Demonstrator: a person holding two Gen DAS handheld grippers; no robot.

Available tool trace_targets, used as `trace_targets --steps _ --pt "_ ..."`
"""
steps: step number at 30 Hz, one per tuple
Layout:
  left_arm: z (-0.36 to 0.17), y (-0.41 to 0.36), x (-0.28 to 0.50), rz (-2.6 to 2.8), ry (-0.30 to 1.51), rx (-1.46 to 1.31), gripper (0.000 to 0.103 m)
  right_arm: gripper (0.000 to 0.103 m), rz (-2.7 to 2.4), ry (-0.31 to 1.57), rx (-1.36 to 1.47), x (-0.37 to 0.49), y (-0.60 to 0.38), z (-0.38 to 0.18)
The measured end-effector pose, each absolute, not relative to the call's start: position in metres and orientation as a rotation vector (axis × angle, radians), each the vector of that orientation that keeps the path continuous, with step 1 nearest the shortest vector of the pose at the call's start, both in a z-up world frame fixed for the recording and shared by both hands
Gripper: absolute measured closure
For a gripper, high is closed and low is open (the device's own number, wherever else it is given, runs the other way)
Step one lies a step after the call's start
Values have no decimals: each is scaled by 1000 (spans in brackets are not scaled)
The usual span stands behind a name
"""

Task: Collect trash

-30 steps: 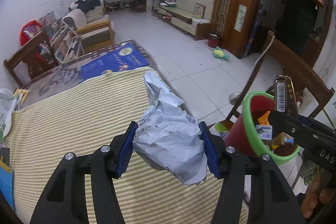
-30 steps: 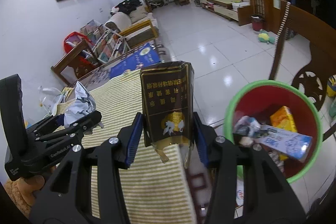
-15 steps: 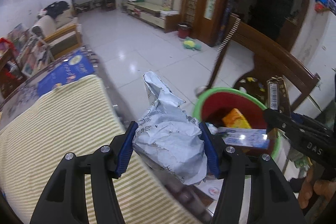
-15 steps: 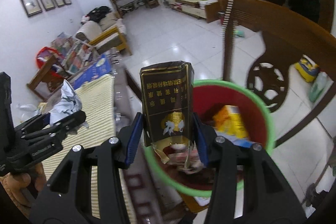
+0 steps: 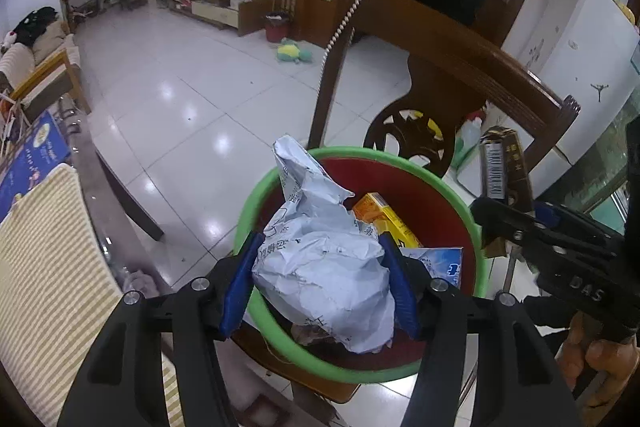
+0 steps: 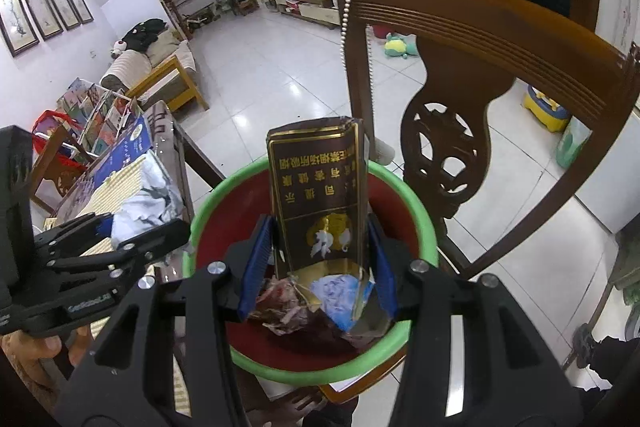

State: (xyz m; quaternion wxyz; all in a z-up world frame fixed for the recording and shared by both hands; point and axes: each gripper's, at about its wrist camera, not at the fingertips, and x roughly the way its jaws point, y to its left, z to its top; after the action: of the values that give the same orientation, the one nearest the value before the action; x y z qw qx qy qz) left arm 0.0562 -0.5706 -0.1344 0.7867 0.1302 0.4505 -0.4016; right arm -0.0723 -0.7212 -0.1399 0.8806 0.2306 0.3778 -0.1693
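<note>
My left gripper (image 5: 320, 283) is shut on a crumpled white paper wad (image 5: 320, 267), held over the red bin with a green rim (image 5: 476, 211). My right gripper (image 6: 318, 263) is shut on a dark brown and gold carton (image 6: 316, 195), upright above the same bin (image 6: 416, 211). The bin holds an orange box (image 5: 382, 217), a blue and white pack (image 5: 444, 263) and other scraps. In the left wrist view the right gripper (image 5: 508, 215) with its carton (image 5: 502, 167) shows at the right; in the right wrist view the left gripper (image 6: 132, 231) with its wad (image 6: 148, 203) shows at the left.
A carved wooden chair (image 6: 480, 79) stands right behind the bin. The table with a striped cloth (image 5: 44, 275) lies to the left, its dark edge (image 5: 108, 179) beside the bin. White tiled floor (image 5: 192, 99) stretches beyond, with a soft toy (image 5: 294, 53) on it. A hand (image 5: 600, 359) grips the right tool.
Both grippers swung right, off the striped table, and now hang over the bin with the wad and the carton still clamped. The bin fills the lower middle of both views.
</note>
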Motion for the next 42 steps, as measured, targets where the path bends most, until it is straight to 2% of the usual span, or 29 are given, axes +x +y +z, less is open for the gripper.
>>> trace_targets --steps 4,7,8,9,10,11,16,21,23,31,32,38,40,42 --pt "-145 -583 62 -877 1003 302 46 58 -359 792 489 -73 -724 -142" --pt "-146 -587 66 -878 997 300 41 57 -354 791 491 -73 -724 -142" --pt "-145 -587 67 -877 995 292 33 56 -348 790 492 -73 -724 -143" --pt "-145 -585 68 -878 994 278 23 52 -340 790 492 -73 -723 -142" --pt "-144 -583 69 -878 991 266 20 33 -346 786 489 -73 -721 -141" --pt "-143 -582 70 -875 988 261 19 19 -350 768 490 -75 -719 -139" --pt "-133 -562 77 -821 963 250 16 18 -321 744 498 -75 -708 -132" --pt "-110 -525 78 -778 905 196 14 5 -292 673 466 -76 -677 -108" --pt "-97 -503 73 -750 848 173 8 5 -297 664 436 -72 -664 -101" --pt "-49 -416 62 -643 648 129 8 5 -224 606 370 -62 -582 -77" --pt "-43 -404 60 -623 618 129 8 5 -218 578 360 -63 -570 -71" --pt "-7 -316 40 -513 422 126 8 5 -332 139 225 -94 -475 -26" --pt "-3 -291 35 -505 397 114 8 5 -388 69 229 -96 -445 -30" --pt "0 -268 33 -500 389 93 8 5 -372 141 223 -86 -421 -33"
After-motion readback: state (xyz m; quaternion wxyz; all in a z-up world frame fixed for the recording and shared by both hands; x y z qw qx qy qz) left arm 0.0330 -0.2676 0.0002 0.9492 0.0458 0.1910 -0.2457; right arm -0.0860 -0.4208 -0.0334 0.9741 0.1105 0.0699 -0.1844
